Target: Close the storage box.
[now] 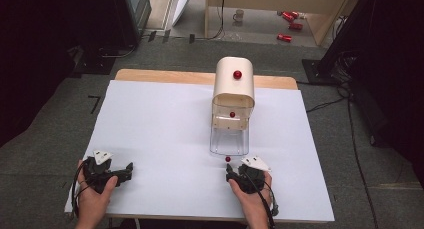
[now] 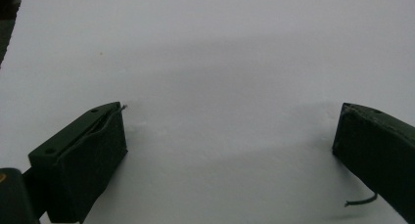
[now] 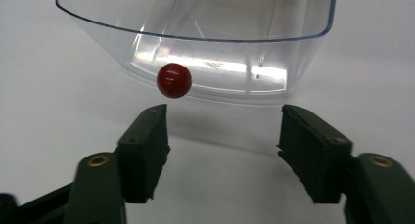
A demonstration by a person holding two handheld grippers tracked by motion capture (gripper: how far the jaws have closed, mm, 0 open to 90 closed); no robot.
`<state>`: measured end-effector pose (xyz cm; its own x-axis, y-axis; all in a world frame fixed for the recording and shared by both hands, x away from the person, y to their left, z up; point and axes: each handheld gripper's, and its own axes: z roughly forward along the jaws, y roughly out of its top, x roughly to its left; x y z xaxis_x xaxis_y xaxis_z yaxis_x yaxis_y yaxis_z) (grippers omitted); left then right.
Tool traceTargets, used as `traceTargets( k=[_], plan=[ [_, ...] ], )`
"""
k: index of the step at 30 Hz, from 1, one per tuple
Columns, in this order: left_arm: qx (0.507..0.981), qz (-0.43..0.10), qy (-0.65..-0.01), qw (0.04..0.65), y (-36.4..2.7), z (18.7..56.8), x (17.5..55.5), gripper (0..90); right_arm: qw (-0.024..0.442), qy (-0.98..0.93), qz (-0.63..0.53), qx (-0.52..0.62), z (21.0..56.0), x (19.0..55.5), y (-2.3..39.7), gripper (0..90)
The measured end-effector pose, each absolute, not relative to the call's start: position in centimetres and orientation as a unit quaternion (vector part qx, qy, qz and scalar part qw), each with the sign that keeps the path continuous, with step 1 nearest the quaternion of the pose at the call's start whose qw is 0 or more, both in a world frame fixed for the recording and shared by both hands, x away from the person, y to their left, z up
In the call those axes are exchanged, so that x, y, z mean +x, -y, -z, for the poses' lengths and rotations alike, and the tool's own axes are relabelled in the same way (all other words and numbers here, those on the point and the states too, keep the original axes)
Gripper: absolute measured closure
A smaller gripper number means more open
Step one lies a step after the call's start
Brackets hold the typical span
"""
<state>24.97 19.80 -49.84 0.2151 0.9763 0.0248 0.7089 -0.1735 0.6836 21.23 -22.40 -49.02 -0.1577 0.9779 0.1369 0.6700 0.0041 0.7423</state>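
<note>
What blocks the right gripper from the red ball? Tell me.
Nothing visible. The red ball lies on the white table just beyond the right gripper, ahead of its left finger, against the clear tray. The fingers stand apart with nothing between them.

L hand-held gripper (image 2: 230, 150) open; R hand-held gripper (image 3: 222, 136) half-open.

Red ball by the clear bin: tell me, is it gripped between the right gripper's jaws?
No. The red ball lies on the table beyond the open right gripper, against the clear bin.
</note>
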Motion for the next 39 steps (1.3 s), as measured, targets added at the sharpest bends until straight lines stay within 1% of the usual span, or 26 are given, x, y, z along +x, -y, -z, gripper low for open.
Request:
traceTargets(
  k=[3,7,8,9,10,11,17,21,28,39],
  plan=[
    [0.728,-0.239,-0.579,0.279,-19.8,49.8,25.0,0.0,0.216,-0.675,-0.362,0.605,48.9,21.2,22.3,52.1],
    [0.728,-0.240,-0.579,0.279,-19.8,49.8,25.0,0.0,0.219,-0.673,-0.370,0.602,48.7,21.3,22.4,62.7],
    [0.728,-0.239,-0.579,0.279,-19.8,49.8,25.0,0.0,0.219,-0.673,-0.371,0.601,48.6,21.3,22.4,64.5],
    [0.728,-0.239,-0.579,0.279,-19.8,49.8,25.0,0.0,0.219,-0.673,-0.371,0.601,48.6,21.3,22.4,64.5],
    [0.728,-0.240,-0.579,0.279,-19.8,49.8,25.0,0.0,0.219,-0.674,-0.371,0.600,48.6,21.3,22.4,66.4],
    [0.728,-0.240,-0.579,0.279,-19.8,49.8,25.0,0.0,0.219,-0.674,-0.372,0.600,48.6,21.5,22.3,70.2],
    [0.728,-0.240,-0.579,0.279,-19.8,49.8,25.0,0.0,0.219,-0.675,-0.376,0.596,48.6,21.7,22.2,79.3],
    [0.728,-0.240,-0.579,0.279,-19.8,49.8,25.0,0.0,0.215,-0.675,-0.380,0.594,48.3,21.8,22.1,83.1],
    [0.728,-0.240,-0.579,0.279,-19.8,49.8,25.0,0.0,0.213,-0.676,-0.383,0.592,48.1,21.8,22.1,86.6],
    [0.728,-0.240,-0.579,0.279,-19.8,49.8,25.0,0.0,0.218,-0.673,-0.392,0.587,47.3,21.8,22.2,87.9]
  ],
)
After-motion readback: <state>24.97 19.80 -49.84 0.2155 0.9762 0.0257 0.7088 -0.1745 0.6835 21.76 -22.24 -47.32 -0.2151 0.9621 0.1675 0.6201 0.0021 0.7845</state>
